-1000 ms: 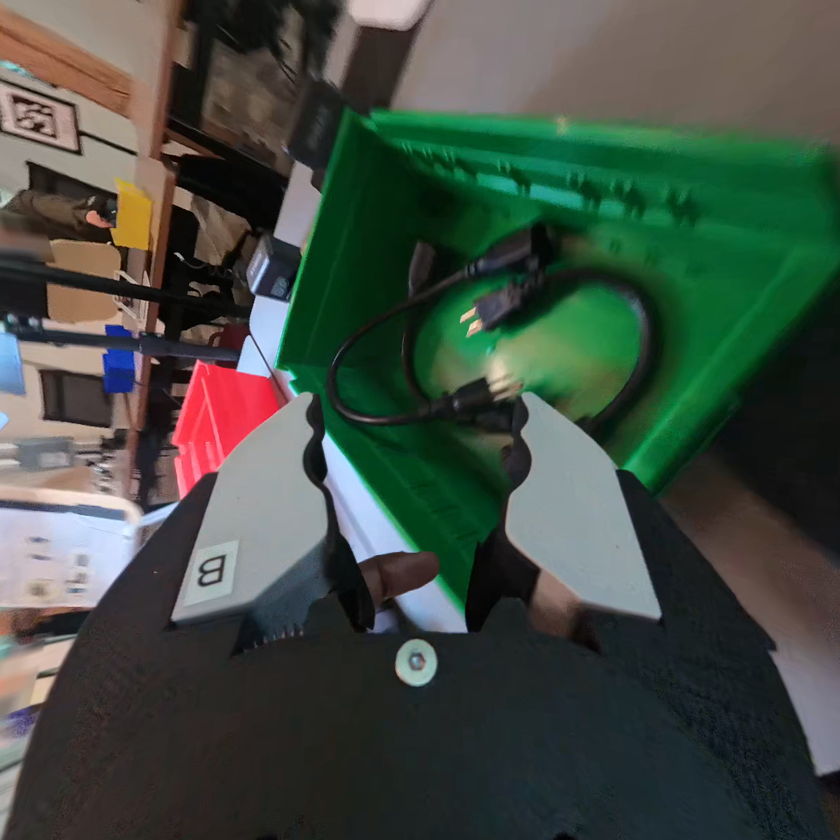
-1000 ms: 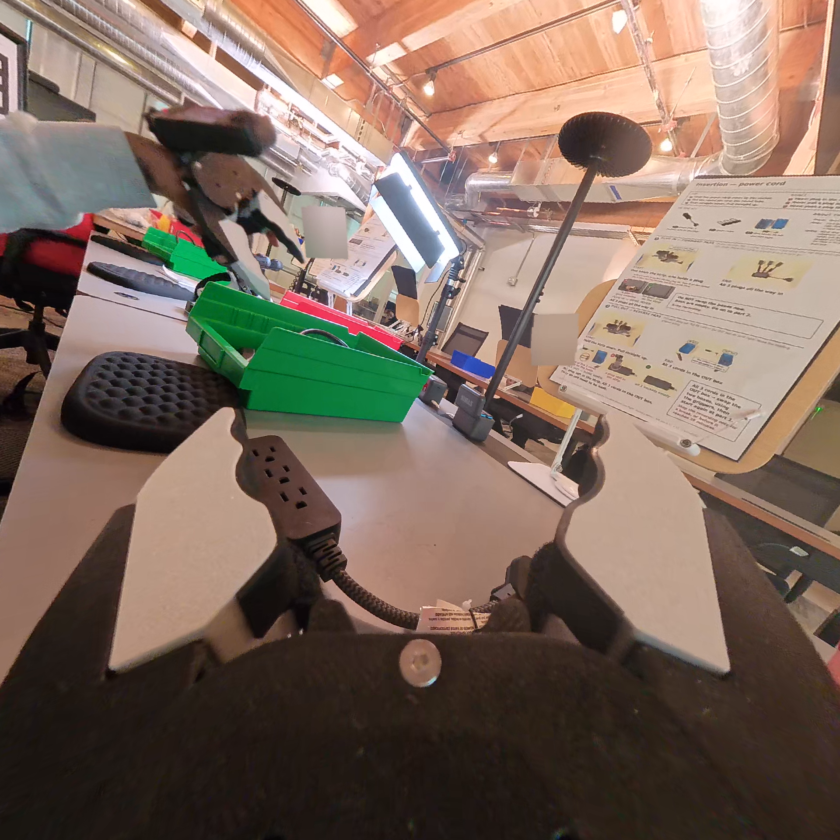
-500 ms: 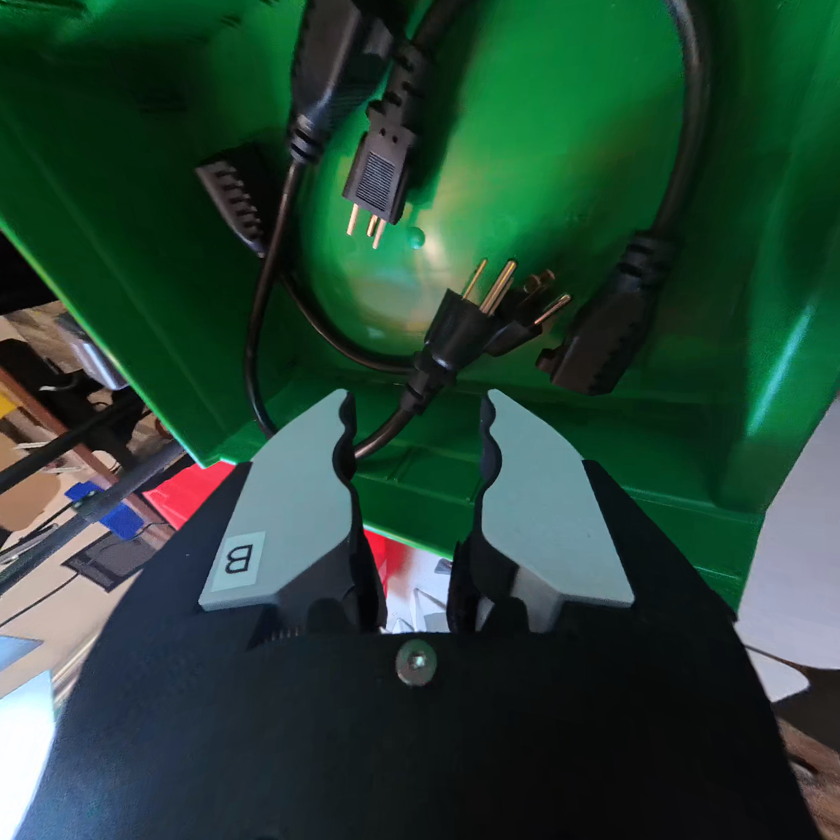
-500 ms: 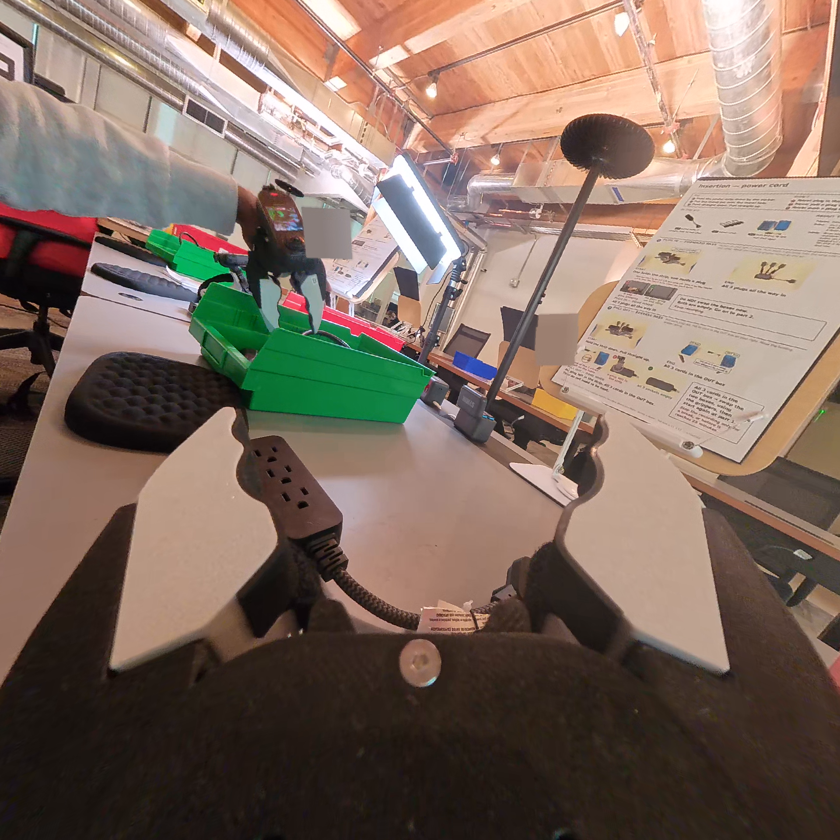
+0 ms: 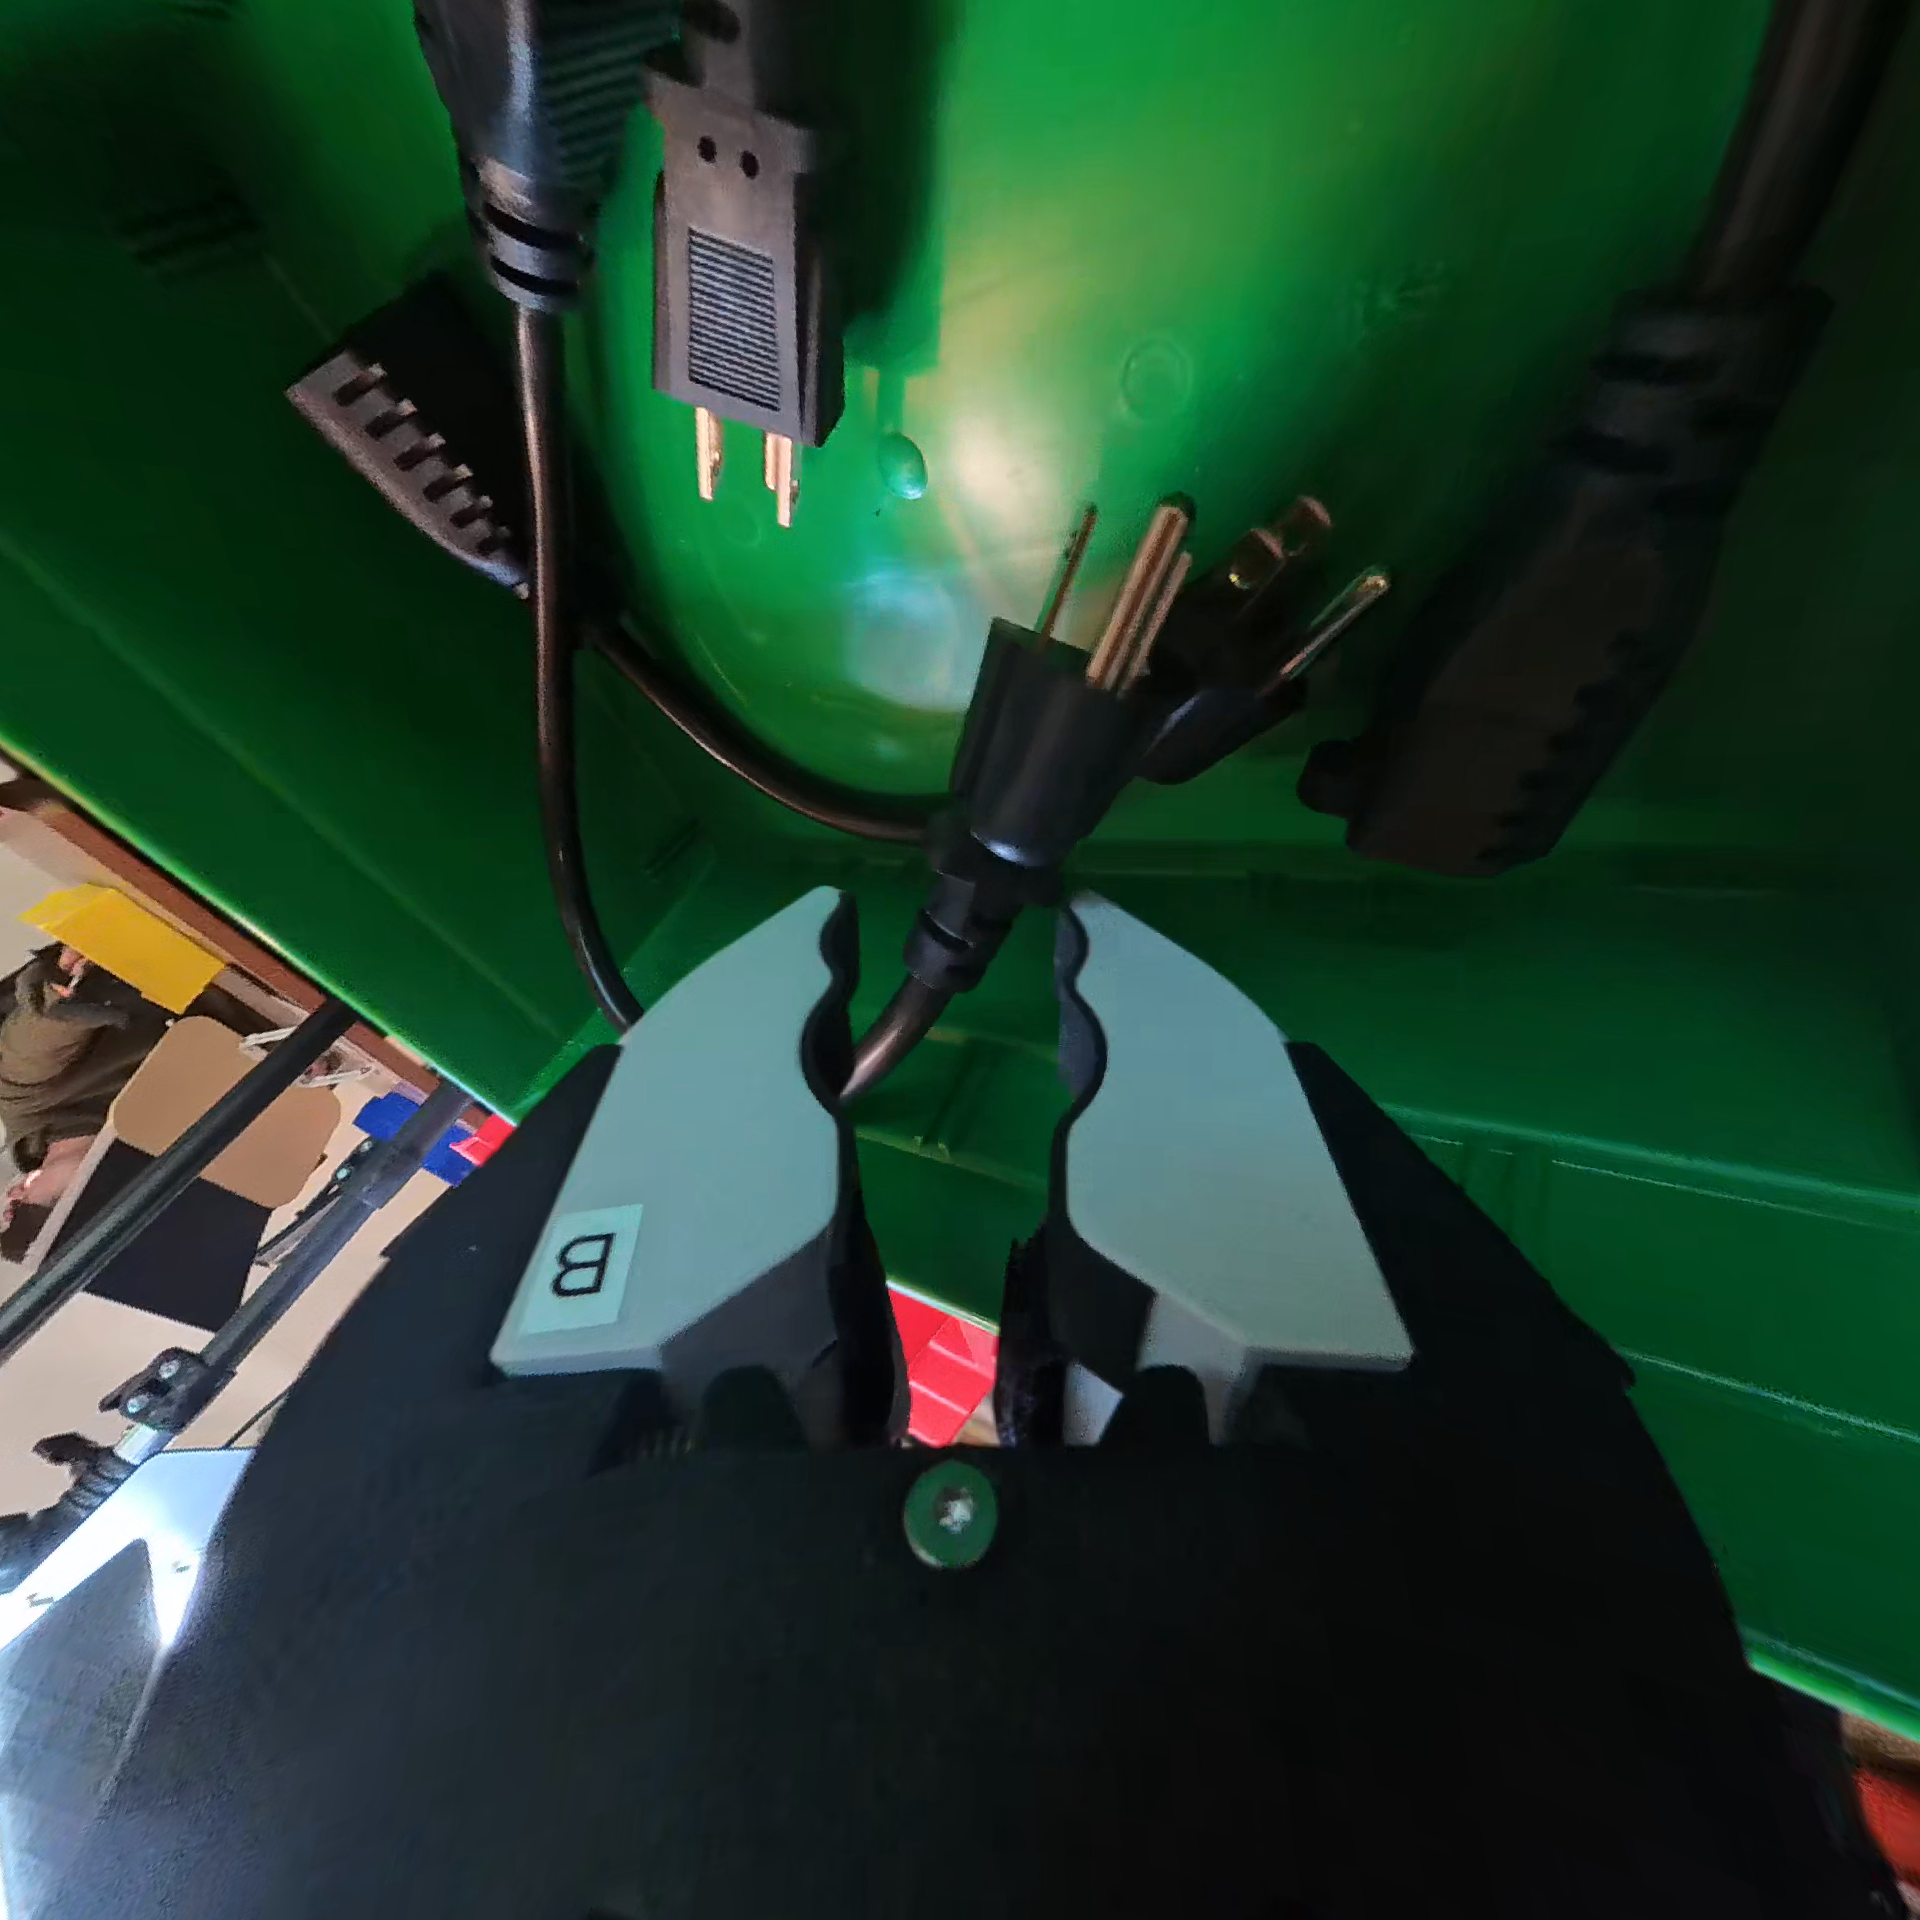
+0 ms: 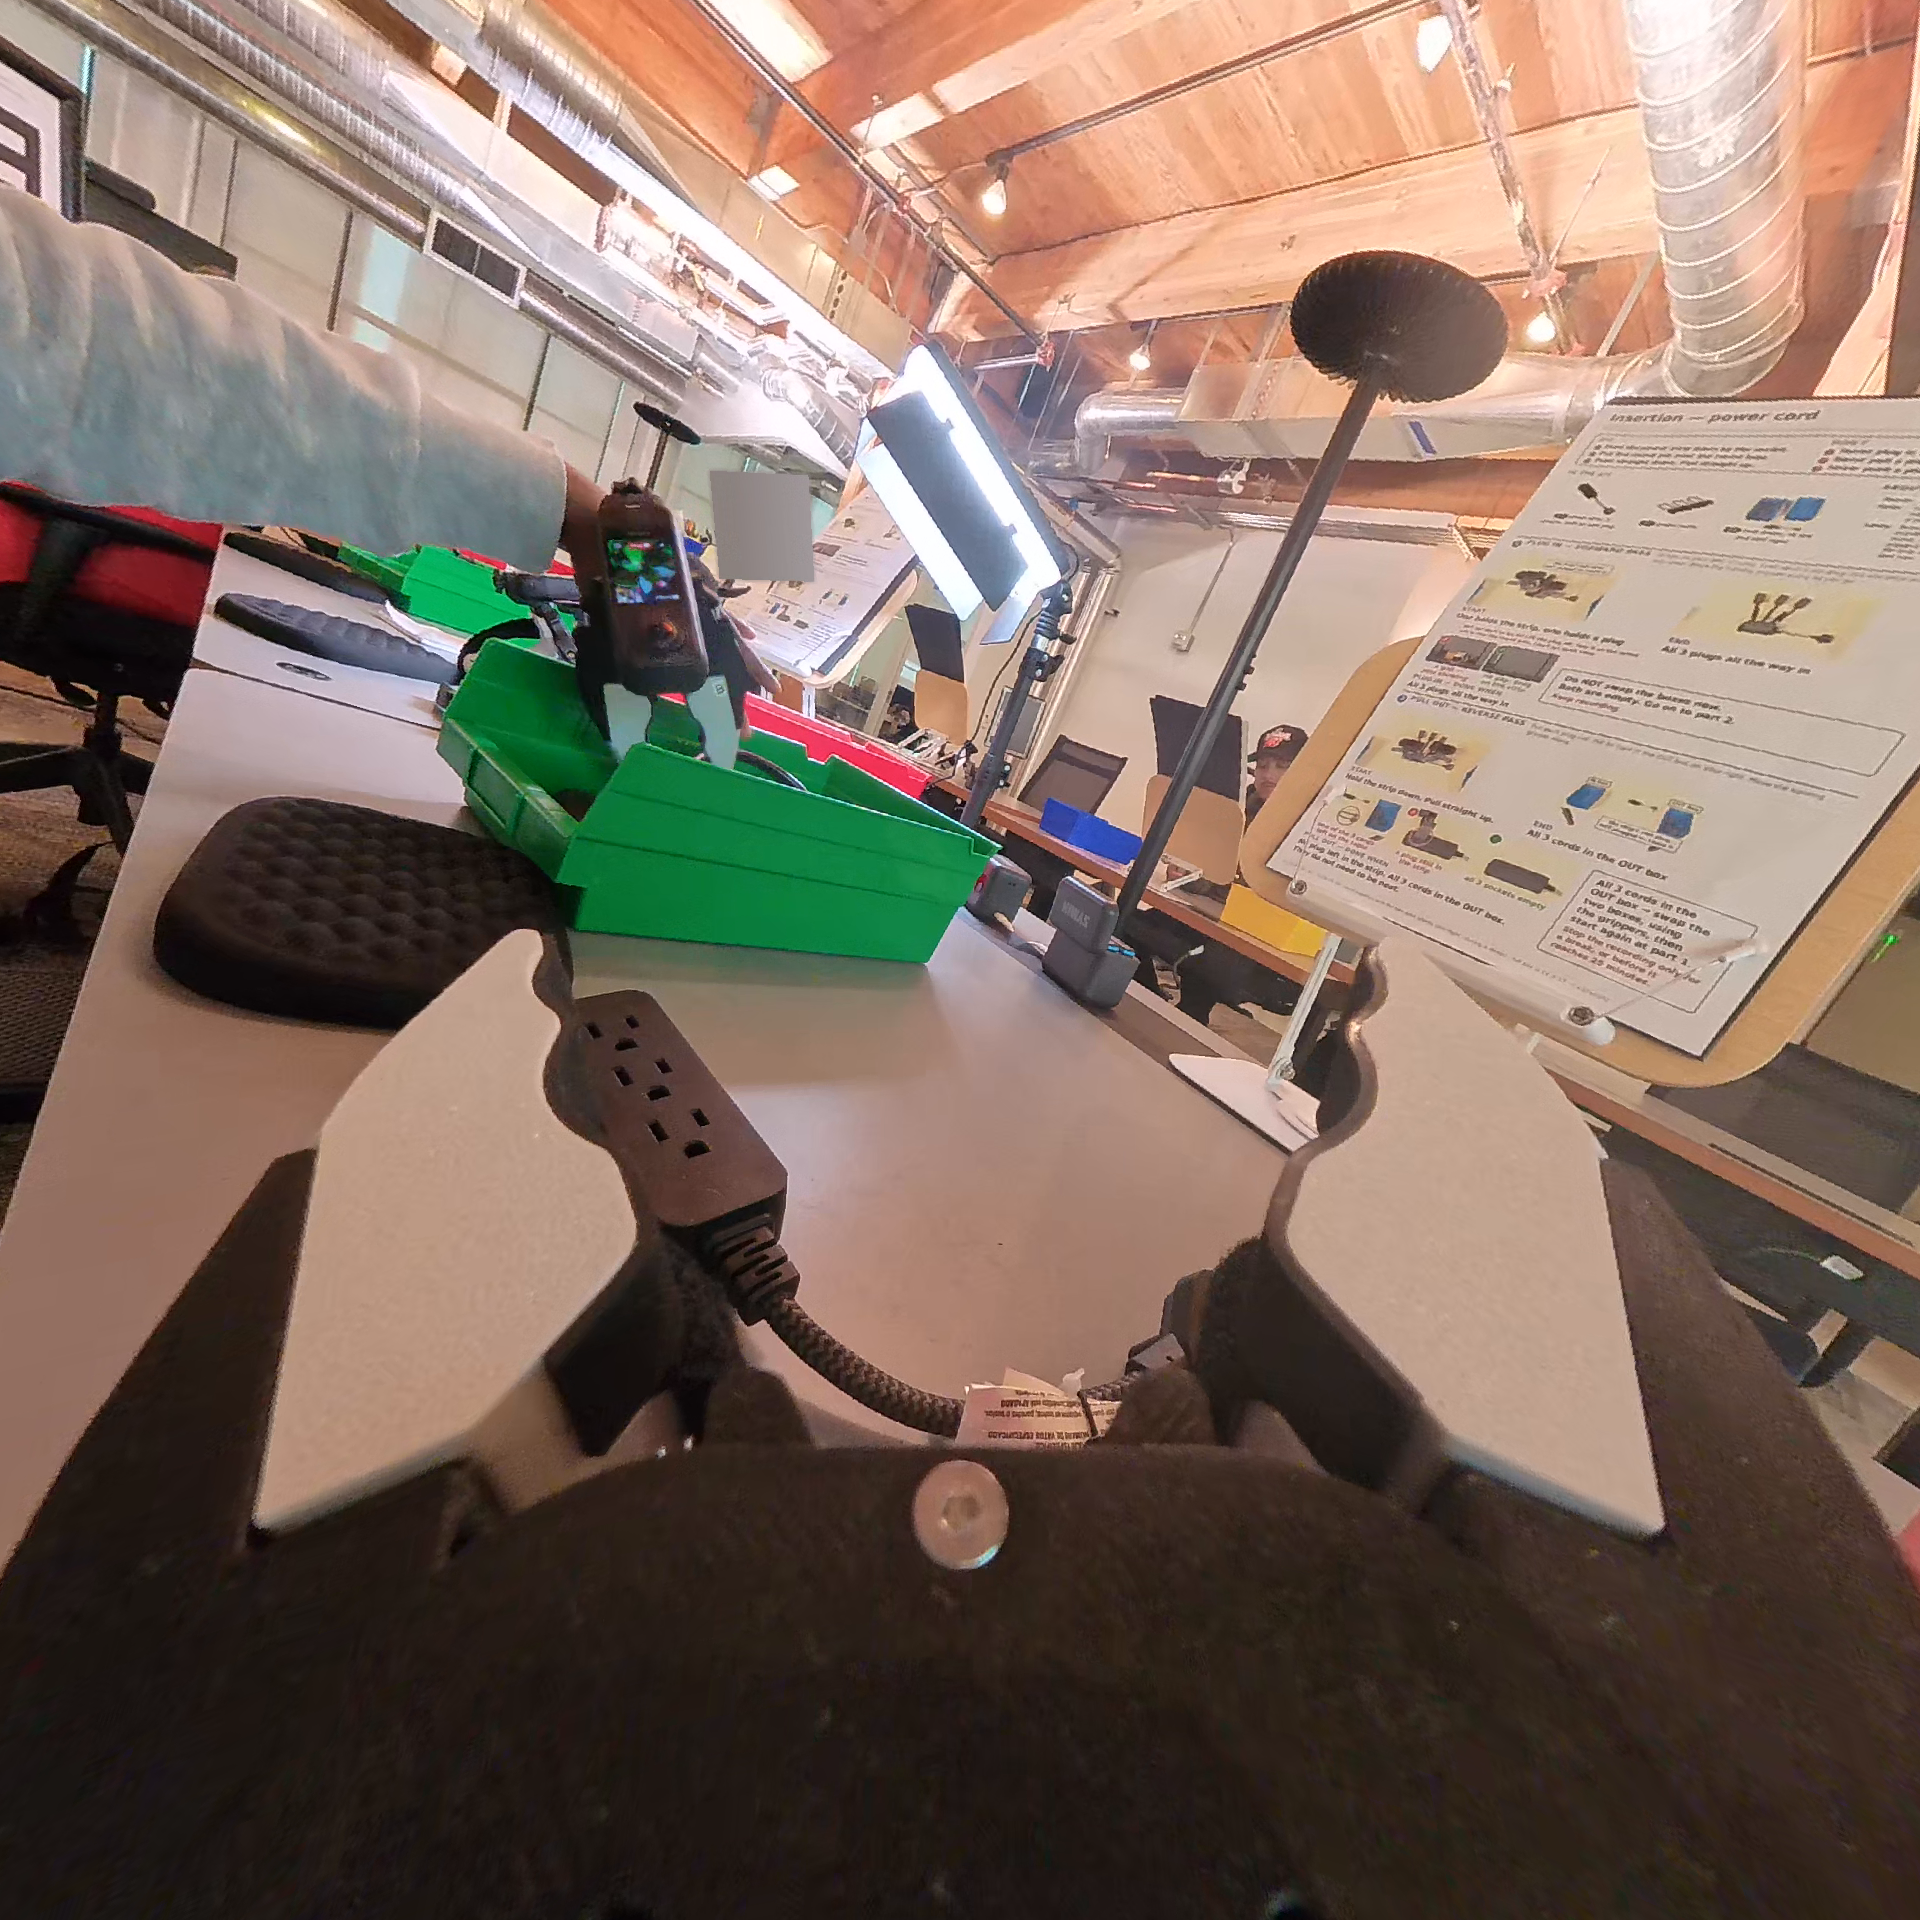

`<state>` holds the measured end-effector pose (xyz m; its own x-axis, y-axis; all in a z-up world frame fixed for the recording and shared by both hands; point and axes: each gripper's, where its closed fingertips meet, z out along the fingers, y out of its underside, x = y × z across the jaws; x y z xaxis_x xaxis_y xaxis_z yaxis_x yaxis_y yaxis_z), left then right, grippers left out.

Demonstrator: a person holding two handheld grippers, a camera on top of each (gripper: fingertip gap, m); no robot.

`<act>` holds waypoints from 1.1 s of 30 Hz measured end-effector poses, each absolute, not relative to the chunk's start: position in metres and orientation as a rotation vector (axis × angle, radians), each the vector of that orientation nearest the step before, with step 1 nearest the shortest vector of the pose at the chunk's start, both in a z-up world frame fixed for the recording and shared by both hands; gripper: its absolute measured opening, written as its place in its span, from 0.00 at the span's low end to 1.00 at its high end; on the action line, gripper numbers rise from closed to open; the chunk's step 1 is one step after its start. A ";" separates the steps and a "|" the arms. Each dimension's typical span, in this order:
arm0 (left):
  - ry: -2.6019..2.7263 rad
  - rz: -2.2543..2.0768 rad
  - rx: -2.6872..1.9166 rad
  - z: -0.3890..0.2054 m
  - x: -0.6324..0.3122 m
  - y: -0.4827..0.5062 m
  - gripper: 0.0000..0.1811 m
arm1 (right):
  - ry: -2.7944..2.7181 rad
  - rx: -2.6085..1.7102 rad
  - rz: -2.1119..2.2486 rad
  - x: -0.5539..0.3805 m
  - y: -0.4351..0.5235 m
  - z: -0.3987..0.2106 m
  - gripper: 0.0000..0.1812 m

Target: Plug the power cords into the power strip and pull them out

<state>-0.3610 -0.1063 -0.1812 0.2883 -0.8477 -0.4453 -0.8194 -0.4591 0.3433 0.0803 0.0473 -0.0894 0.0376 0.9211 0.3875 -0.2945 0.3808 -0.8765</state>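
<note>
Open-plan lab or workshop: long tables (image 6: 987,1122), instruction board (image 6: 1621,748), light panel (image 6: 961,499) (exposed timber ceiling, ducts).

three plugs (image 5: 1039,717), one power strip (image 6: 665,1112), two bins (image 6: 727,852)

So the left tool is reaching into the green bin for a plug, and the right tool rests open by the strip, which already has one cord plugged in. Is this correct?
Not quite: the strip has no cord plugged in; the right wrist view shows its sockets empty. The rest holds: the left tool reaches into the green bin for a plug, and the right tool rests open by the strip.
</note>
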 end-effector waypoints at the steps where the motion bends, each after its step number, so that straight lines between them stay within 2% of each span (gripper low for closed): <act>1: -1.609 -0.896 2.468 -0.182 -0.361 -0.108 0.14 | -1.168 -0.691 1.056 0.080 0.047 -0.089 0.75; 2: -1.609 -0.916 2.458 -0.181 -0.363 -0.108 0.11 | -1.169 -0.691 1.056 0.080 0.047 -0.090 0.75; 20: -1.624 -1.035 2.644 -0.137 -0.344 -0.102 0.10 | -1.180 -0.690 1.054 0.081 0.046 -0.091 0.74; 27: -1.621 -1.238 2.786 -0.101 -0.332 -0.089 0.08 | -1.184 -0.690 1.052 0.081 0.046 -0.091 0.74; 33: -1.484 -1.591 3.047 -0.050 -0.327 -0.064 0.08 | -1.185 -0.690 1.051 0.081 0.046 -0.091 0.74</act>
